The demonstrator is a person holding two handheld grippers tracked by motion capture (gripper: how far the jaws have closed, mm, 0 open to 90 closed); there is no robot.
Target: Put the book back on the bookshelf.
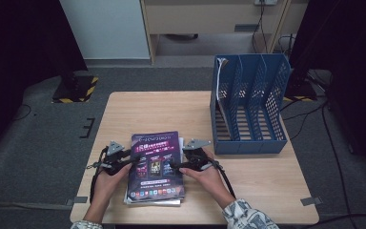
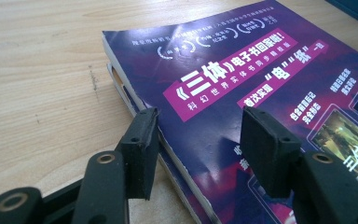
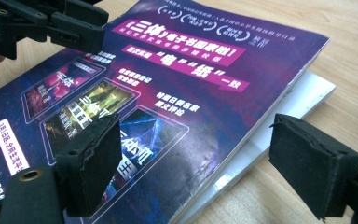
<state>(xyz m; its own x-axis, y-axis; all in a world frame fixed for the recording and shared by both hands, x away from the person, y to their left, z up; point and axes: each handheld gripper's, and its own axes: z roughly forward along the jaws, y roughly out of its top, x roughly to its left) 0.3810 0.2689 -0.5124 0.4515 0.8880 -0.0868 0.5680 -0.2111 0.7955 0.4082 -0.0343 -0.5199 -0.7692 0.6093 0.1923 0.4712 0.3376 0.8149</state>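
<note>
Bare tabletop [image 1: 138, 112] lies open beyond and left of the book stack [image 1: 155, 167], giving free passage there. To the right, the blue file rack [image 1: 248, 105] stands upright near the stack's far corner, blocking that side. Open wood remains in front of the rack, toward the near right edge

The top book [image 2: 242, 88] is showing a glossy purple paper cover, catching the light, with rough cut page edges. The worktop [image 1: 138, 109] is looking like pale, matt wood grain. The left claw [image 2: 198, 140] is wearing matt black foam-like pads on smooth black plastic; the file rack [image 1: 250, 109] is looking like perforated blue plastic.
</note>
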